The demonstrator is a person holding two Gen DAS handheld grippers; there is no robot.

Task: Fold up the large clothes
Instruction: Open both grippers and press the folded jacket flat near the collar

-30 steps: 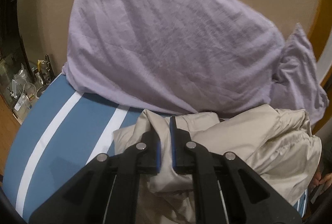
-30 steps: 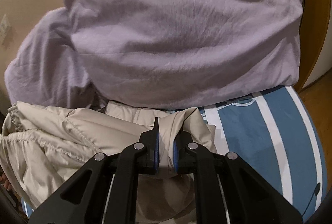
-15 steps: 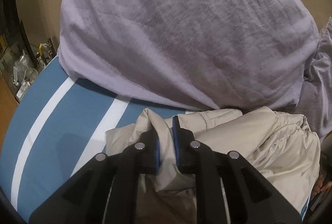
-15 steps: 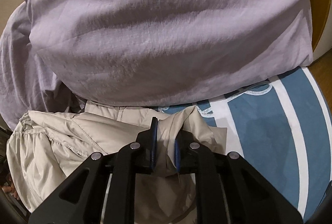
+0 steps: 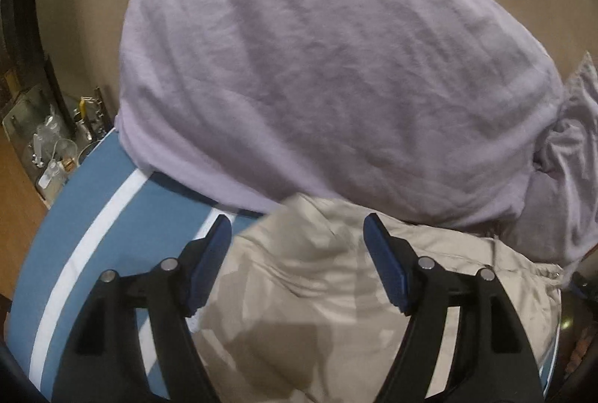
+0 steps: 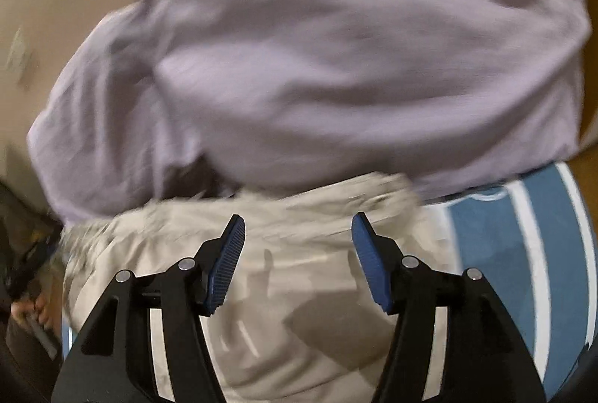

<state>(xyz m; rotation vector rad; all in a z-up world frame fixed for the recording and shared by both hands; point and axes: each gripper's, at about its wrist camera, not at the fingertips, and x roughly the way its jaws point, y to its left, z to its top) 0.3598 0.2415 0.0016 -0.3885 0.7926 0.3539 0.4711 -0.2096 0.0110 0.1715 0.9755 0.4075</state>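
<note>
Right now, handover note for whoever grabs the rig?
Left gripper: jaws opening, nothing pinched; beige garment lies under them.
Right gripper: jaws opening, also off the garment.
Garment sits bunched on the blue striped sheet, its far edge against the lilac pillow.
Done: the garment is set down with a fold in it.
Left: flatten it, finish folding.

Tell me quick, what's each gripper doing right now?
Left gripper: jaws opening, holding nothing; beige garment lies below it.
Right gripper: jaws opening, holding nothing, over the same garment.
</note>
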